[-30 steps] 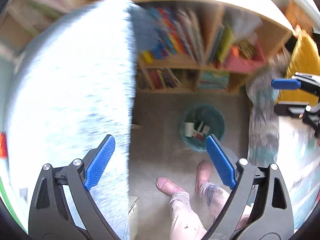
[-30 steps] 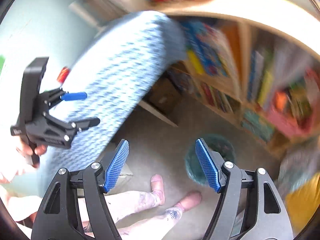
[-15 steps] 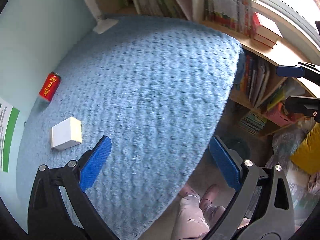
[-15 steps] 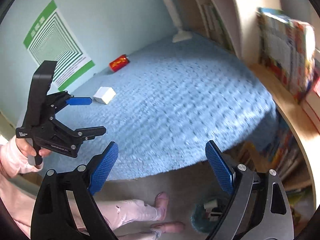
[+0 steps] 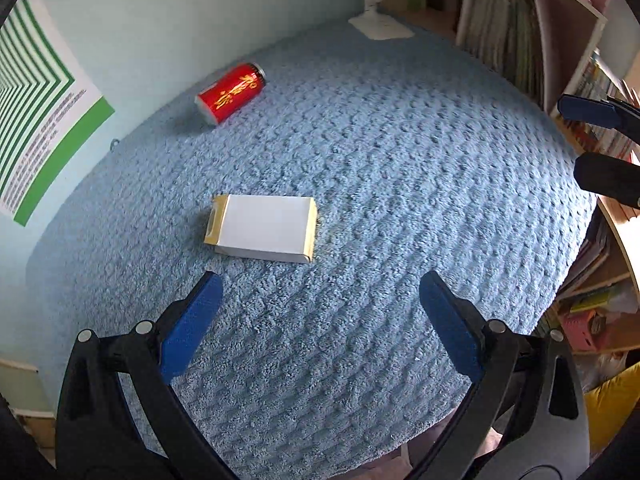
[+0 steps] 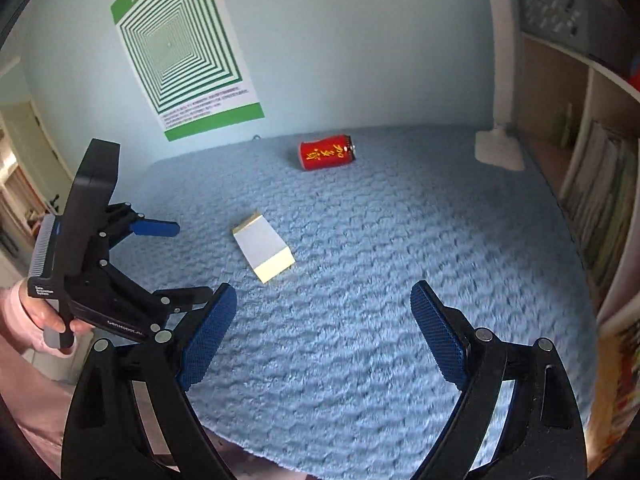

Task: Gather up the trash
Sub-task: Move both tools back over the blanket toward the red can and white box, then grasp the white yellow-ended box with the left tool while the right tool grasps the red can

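Both grippers hung over a round table covered in a blue fleecy cloth [image 5: 400,168], each with its jaws spread wide and nothing between them. The log's rise and the earlier frames agreed that both pairs of jaws had just been opening.

The left gripper [image 5: 318,300] pointed steeply down at the cloth. Just beyond its fingertips lay a white box [image 5: 264,227] with tan end flaps, flat on the cloth and apart from both blue pads [image 5: 192,320]. Farther off, near the table's far edge and the pale wall, a red can [image 5: 230,92] with gold lettering lay on its side. The box and the can were well apart.

In the right wrist view, the right gripper [image 6: 324,316] was held more level, and its pads [image 6: 438,344] stood over the near part of the cloth. The box [image 6: 264,250] lay ahead of it, slightly left of centre, and the can [image 6: 327,151] lay beyond that, close to the wall. The left gripper [image 6: 176,260] showed at the left of this view, gripped by a hand [image 6: 40,316] in a pink sleeve, its fingers parted and empty.

A green-and-white striped poster [image 6: 184,40] hung on the wall behind the table. A white lamp base [image 6: 498,148] stood on the cloth at the far right edge. A bookshelf [image 5: 508,40] full of books stood beside the table on the right.
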A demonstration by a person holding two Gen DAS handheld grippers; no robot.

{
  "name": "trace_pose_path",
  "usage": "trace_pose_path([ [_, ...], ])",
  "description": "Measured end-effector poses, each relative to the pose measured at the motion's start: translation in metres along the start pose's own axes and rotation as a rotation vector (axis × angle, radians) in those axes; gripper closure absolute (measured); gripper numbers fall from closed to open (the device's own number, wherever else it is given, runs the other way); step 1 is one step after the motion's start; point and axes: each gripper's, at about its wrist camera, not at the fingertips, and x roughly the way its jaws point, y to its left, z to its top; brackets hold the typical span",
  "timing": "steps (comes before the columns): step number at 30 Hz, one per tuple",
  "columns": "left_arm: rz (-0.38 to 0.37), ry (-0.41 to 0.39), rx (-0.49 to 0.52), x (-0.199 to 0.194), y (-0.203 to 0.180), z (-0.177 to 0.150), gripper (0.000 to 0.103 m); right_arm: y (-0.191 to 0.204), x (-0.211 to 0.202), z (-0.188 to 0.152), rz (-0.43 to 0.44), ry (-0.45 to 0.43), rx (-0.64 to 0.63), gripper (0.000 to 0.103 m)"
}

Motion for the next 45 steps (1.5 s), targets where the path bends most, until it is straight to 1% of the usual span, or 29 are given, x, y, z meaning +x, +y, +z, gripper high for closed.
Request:
trace_pose_path([
  [5,0.008,0.043,-0.162,0.017,0.032,0.008,0.007,0.001,0.05,0.049,0.041,0.064,-0.16,0.015],
  [7,0.025,0.064,-0.23,0.026,0.044,0.013,0.007,-0.001,0.068,0.068,0.07,0.078,-0.215,0.015],
  [9,0.036,0.086,-0.298,0.033,0.054,0.019,0.007,-0.003,0.088,0.09,0.108,0.093,-0.278,0.015],
  [12,0.038,0.118,-0.433,0.049,0.07,0.027,0.007,-0.01,0.124,0.126,0.181,0.127,-0.372,0.015],
  [14,0.049,0.141,-0.503,0.06,0.077,0.031,0.007,-0.012,0.148,0.146,0.228,0.15,-0.438,0.015],
  [15,0.063,0.164,-0.545,0.067,0.08,0.034,0.007,-0.012,0.158,0.156,0.243,0.162,-0.47,0.015],
  [17,0.062,0.18,-0.612,0.076,0.083,0.038,0.007,-0.014,0.179,0.173,0.288,0.178,-0.553,0.015],
  [19,0.082,0.199,-0.663,0.085,0.084,0.043,0.007,-0.017,0.201,0.188,0.311,0.189,-0.62,0.015],
  [22,0.091,0.24,-0.742,0.102,0.086,0.048,0.007,-0.022,0.236,0.206,0.352,0.224,-0.664,0.015],
  [24,0.086,0.249,-0.789,0.11,0.087,0.049,0.007,-0.024,0.256,0.214,0.371,0.244,-0.701,0.015],
  [27,0.093,0.272,-0.848,0.124,0.089,0.05,0.007,-0.021,0.285,0.217,0.372,0.271,-0.773,0.014],
  [30,0.101,0.284,-0.889,0.135,0.088,0.051,0.009,-0.017,0.311,0.218,0.375,0.277,-0.833,0.014],
  [31,0.107,0.288,-0.891,0.137,0.087,0.051,0.012,-0.016,0.319,0.217,0.383,0.278,-0.85,0.014],
  [32,0.11,0.286,-0.888,0.14,0.085,0.051,0.019,-0.014,0.327,0.217,0.387,0.282,-0.866,0.014],
  [33,0.111,0.289,-0.882,0.143,0.084,0.051,0.02,-0.012,0.333,0.215,0.387,0.288,-0.885,0.013],
  [35,0.152,0.293,-0.865,0.146,0.079,0.051,0.02,-0.009,0.351,0.21,0.373,0.297,-0.927,0.013],
  [37,0.167,0.292,-0.86,0.146,0.076,0.051,0.021,-0.005,0.363,0.205,0.339,0.278,-0.965,0.012],
  [40,0.211,0.29,-0.848,0.145,0.071,0.054,0.034,-0.002,0.375,0.201,0.324,0.265,-0.998,0.012],
  [43,0.231,0.307,-0.838,0.147,0.069,0.053,0.034,-0.001,0.386,0.196,0.275,0.244,-1.033,0.013],
  [44,0.246,0.316,-0.846,0.147,0.067,0.052,0.031,-0.002,0.388,0.196,0.272,0.241,-1.027,0.013],
  [45,0.262,0.322,-0.852,0.147,0.065,0.05,0.031,-0.004,0.388,0.199,0.287,0.24,-1.006,0.014],
])
